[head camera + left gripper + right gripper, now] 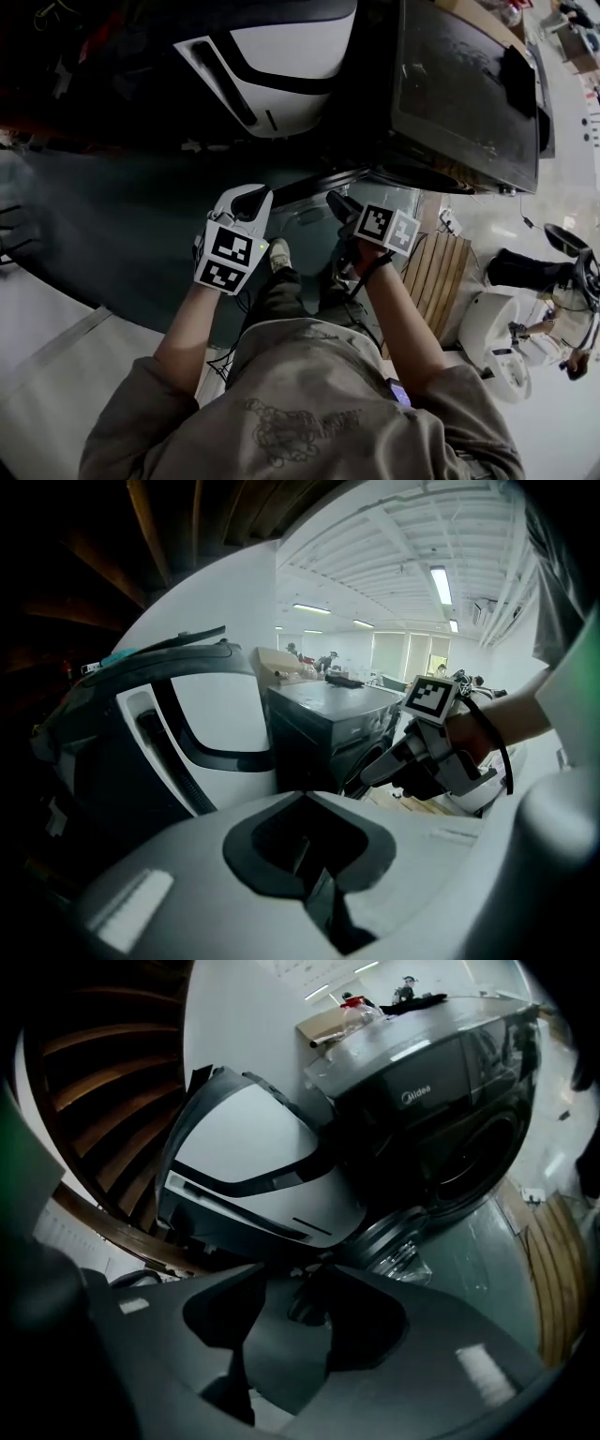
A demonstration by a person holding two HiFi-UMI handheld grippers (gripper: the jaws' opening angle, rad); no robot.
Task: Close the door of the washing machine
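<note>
Glossy floor point(112, 253), washing machine door point(401, 1239) open, just beyond right claw point(334, 200)

The washing machine point(469, 94) has a dark, smooth, glossy casing. The white panel point(291, 61) looks like glossy plastic, the slatted platform point(436, 272) bare wood, and the sweatshirt point(309, 412) matt cloth.

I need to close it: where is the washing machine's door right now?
The door hangs open at the washing machine's lower front, near the centre of the right gripper view, below and right of the white appliance.
</note>
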